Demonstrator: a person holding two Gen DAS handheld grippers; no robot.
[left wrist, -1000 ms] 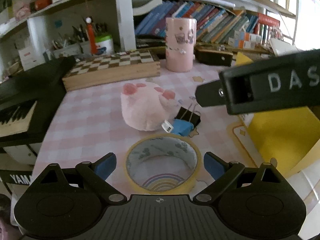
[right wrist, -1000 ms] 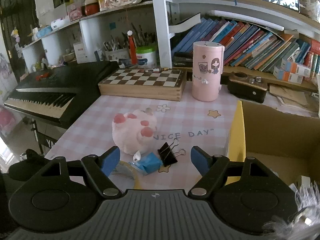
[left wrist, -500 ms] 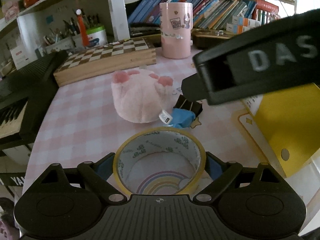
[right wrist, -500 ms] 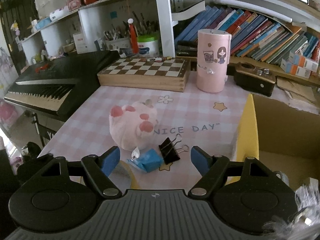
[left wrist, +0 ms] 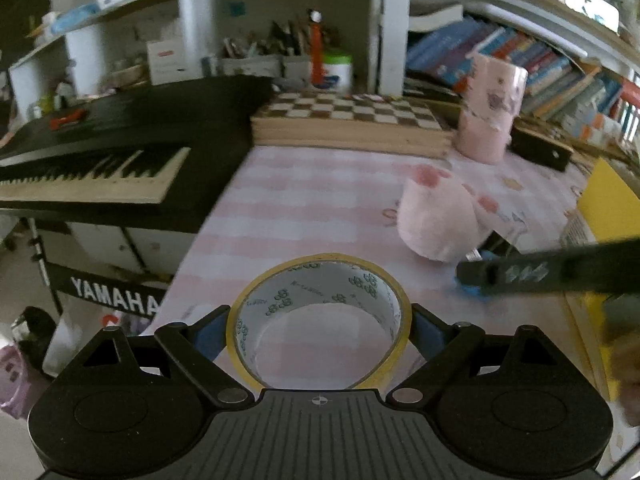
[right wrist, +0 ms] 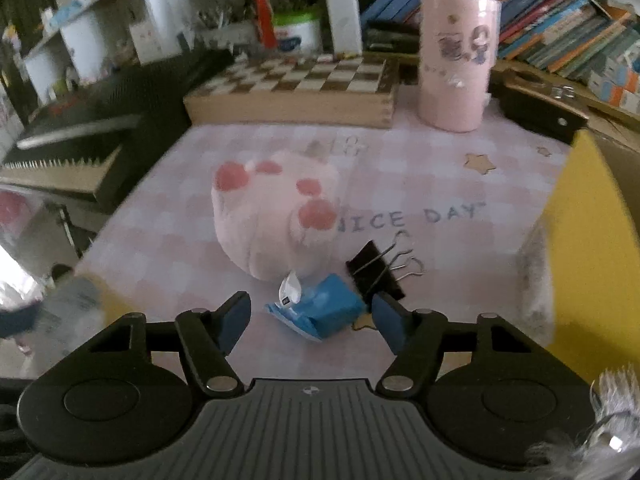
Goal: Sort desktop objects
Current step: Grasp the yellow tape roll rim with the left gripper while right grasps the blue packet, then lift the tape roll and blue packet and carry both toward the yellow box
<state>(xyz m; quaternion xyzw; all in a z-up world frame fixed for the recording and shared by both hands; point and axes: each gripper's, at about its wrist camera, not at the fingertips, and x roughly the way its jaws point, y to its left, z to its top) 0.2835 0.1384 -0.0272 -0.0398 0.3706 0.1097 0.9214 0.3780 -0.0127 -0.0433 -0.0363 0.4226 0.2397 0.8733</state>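
Yellow-edged tape roll (left wrist: 320, 320) sits clamped across its rim in our left gripper (left wrist: 319, 330); we judge it light, stiff. Our right gripper (right wrist: 310, 320), spread apart, brackets the soft blue packet (right wrist: 320, 312).

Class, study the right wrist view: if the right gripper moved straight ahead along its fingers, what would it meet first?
Probably the crumpled blue packet, lying just ahead between the open right gripper fingers; the pink plush toy sits behind it.
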